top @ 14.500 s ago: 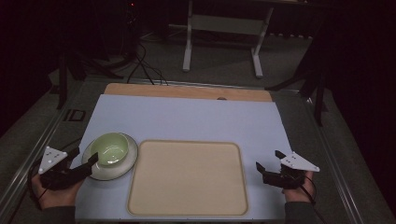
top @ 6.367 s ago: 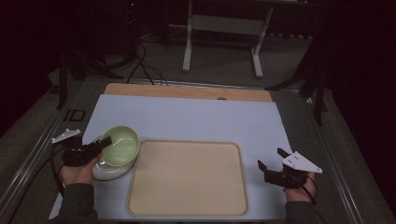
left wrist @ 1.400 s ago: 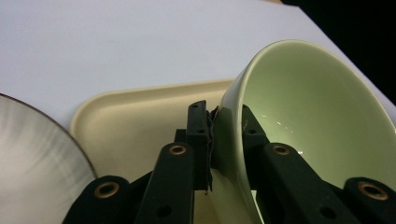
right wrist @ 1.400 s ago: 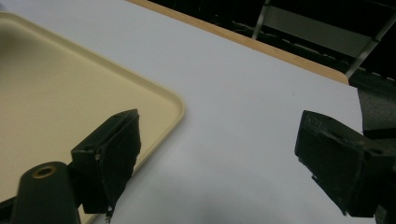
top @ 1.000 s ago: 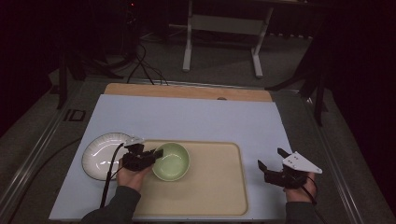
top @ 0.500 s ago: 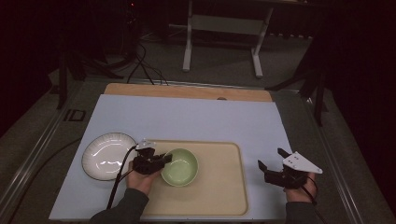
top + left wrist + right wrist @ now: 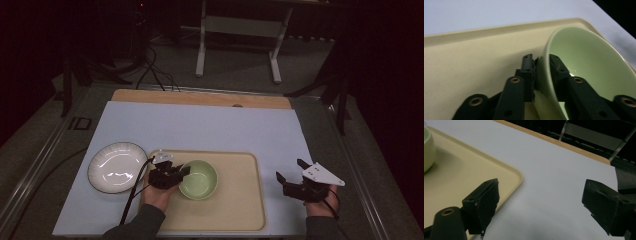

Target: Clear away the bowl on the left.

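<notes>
— Nearest the seat, left gripper (image 7: 182, 172): clamped on what?
— Straddles the rim of the green bowl (image 7: 199, 180), one jaw outside the wall, one inside. Has just been easing open, with the rim between the jaws. Looks like a set-down, judging by the flat sit of the bowl on the tray (image 7: 240, 205), left of its middle.
— Pressing or let go?
— Hard to call. In the left gripper view, outer pad against the wall of the bowl (image 7: 586, 62), inner one tight beside it; no telling whether either bites.
— Right gripper (image 7: 289, 169)?
— Spread wide, holds nothing. Hangs low over the table (image 7: 210, 125) just off the right edge of the tray, probably parked to stay clear of the left hand's work. Same in its own view: right gripper (image 7: 541, 192) over bare table, tray (image 7: 461, 170) corner beside one jaw, bowl (image 7: 427, 147) cut off at the frame edge.
— Farther left?
— White plate (image 7: 116, 166) on the table, touching or nearly touching the tray edge, with nothing on it. Partly crossed by the cable (image 7: 132, 195).
— Beyond?
— Wooden strip (image 7: 200, 97) along the far edge, then a metal stand (image 7: 240, 30) in the dark; too dim for more.
</notes>
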Demonstrator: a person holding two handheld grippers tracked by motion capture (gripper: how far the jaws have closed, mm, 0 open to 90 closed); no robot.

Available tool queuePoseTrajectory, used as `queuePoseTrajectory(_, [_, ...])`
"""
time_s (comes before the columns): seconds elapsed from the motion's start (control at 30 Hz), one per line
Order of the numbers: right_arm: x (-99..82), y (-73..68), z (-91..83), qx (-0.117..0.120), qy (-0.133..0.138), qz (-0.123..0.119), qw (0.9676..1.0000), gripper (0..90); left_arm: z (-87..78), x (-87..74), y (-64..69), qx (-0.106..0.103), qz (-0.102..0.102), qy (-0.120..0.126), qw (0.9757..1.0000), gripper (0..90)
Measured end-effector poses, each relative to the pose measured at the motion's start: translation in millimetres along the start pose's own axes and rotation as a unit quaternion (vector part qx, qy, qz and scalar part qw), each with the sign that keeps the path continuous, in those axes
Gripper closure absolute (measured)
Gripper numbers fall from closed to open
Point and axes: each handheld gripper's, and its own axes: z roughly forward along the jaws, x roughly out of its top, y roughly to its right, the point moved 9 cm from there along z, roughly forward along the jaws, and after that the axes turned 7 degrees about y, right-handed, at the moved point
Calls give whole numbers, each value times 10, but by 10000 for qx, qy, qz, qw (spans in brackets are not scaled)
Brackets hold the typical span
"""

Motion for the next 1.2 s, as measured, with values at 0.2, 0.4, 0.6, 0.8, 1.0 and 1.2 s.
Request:
queuePoseTrajectory(0.2, [3,4,-4,-8,13,-3,10000,138,-16,29,44,-193,9,18,9998,583])
queuePoseTrajectory(0.4, [7,4,-7,0,26,6,10000,138,-120,144,19,-162,49,129,9998,479])
queuePoseTrajectory(0.6, [8,2,-8,3,25,12,10000,138,-274,282,-30,156,301,316,9989,404])
queuePoseTrajectory(0.8, [9,4,-10,4,30,15,10000,138,-478,432,-141,607,508,636,9948,362])
queuePoseTrajectory(1.0, [10,5,-13,5,36,31,10000,138,-700,515,-304,982,716,744,9898,327])
queuePoseTrajectory(1.2, [10,8,-17,0,41,44,10000,138,-898,548,-490,1221,764,747,9867,297])
